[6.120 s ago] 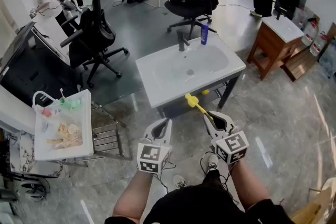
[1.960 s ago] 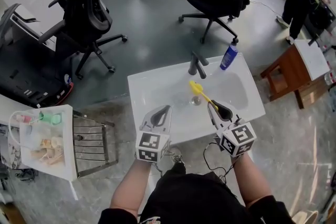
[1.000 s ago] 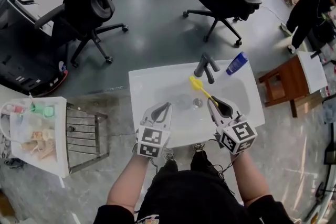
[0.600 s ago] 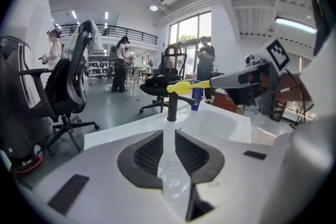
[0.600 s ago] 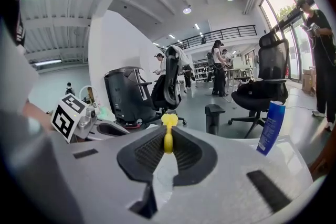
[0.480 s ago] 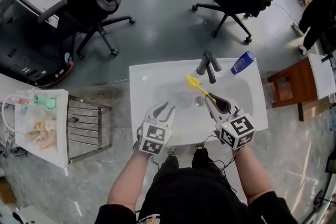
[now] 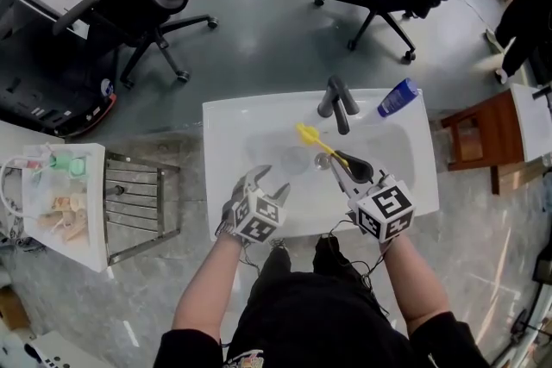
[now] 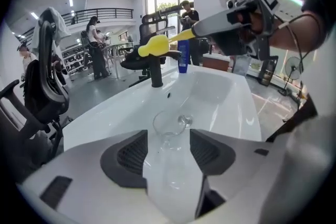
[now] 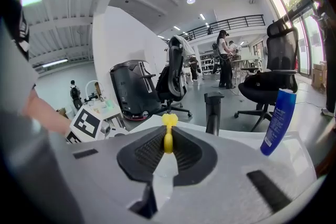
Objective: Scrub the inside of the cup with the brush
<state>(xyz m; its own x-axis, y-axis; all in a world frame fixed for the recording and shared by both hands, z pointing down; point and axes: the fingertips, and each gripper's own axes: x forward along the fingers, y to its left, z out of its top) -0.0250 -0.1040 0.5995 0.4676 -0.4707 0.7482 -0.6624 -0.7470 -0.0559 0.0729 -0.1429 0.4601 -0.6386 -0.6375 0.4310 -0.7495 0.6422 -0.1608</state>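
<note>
Two grippers hang over the sink (image 7: 222,111). The left gripper (image 7: 266,183) has its jaws opening wide, and the clear cup (image 8: 169,126) sits in the basin between them at its 12 o'clock, clear of the pads. The right gripper (image 7: 338,165) clamps the yellow brush (image 7: 309,136), whose head points to 11 o'clock.

A blue bottle (image 7: 398,97) stands beside the faucet (image 7: 336,103) on the sink (image 7: 226,134).

Yellow brush (image 7: 308,137), clear cup (image 8: 170,129), white sink (image 7: 228,132), blue bottle (image 7: 398,97)
</note>
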